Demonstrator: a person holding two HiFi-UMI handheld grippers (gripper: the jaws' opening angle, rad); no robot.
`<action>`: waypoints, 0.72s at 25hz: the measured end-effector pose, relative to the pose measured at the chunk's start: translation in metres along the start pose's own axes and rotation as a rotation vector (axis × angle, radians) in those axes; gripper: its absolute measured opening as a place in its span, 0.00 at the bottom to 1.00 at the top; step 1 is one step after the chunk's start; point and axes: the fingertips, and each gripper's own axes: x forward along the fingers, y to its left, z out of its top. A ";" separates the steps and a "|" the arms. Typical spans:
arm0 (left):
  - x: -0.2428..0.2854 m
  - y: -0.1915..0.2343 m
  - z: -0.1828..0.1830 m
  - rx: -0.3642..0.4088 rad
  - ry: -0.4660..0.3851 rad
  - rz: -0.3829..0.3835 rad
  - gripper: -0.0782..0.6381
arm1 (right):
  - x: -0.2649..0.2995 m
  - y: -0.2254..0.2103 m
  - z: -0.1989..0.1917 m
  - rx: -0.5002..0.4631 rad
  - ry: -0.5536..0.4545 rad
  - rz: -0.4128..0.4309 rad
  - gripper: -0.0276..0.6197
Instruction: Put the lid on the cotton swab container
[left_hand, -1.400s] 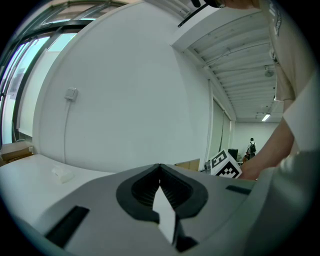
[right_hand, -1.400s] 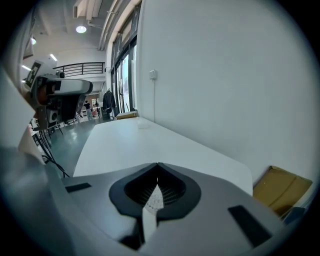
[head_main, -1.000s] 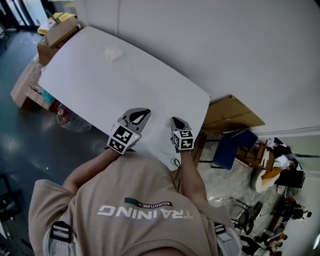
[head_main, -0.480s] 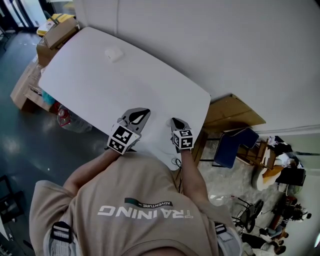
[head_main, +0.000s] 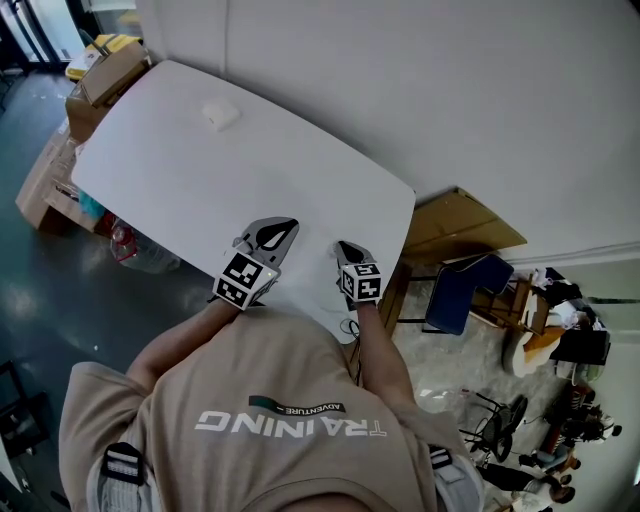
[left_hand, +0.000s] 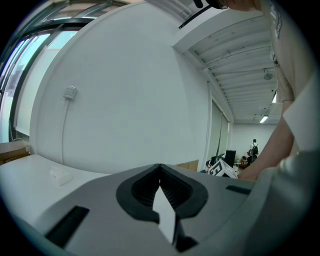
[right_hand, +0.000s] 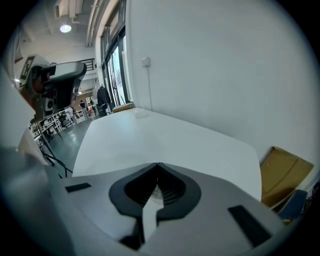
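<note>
A small white container (head_main: 220, 114) lies far off on the white table (head_main: 200, 180), near its far left end. It shows as a pale lump (left_hand: 61, 175) in the left gripper view and as a tiny white shape (right_hand: 140, 113) in the right gripper view. I cannot make out a separate lid. My left gripper (head_main: 285, 226) (left_hand: 160, 166) hovers over the table's near edge with its jaws closed tip to tip and nothing between them. My right gripper (head_main: 343, 246) (right_hand: 158, 164) sits beside it, also shut and holding nothing.
A white wall runs along the table's far side. Cardboard boxes (head_main: 108, 66) stand off the table's left end. A flat cardboard sheet (head_main: 466, 226) and a blue chair (head_main: 464, 290) are past the right end. The person's torso fills the near side.
The head view has shifted a little, so the table sits slightly further left. Both grippers stay shut at the near edge.
</note>
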 end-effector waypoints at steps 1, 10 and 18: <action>0.001 0.000 0.001 0.003 0.000 -0.003 0.13 | 0.000 -0.001 0.000 0.008 -0.003 0.001 0.07; 0.004 -0.003 0.006 0.019 -0.006 -0.029 0.13 | -0.001 -0.002 0.000 0.105 -0.076 0.021 0.07; 0.004 -0.006 0.006 0.016 -0.003 -0.038 0.13 | -0.001 -0.002 0.001 0.091 -0.061 0.017 0.07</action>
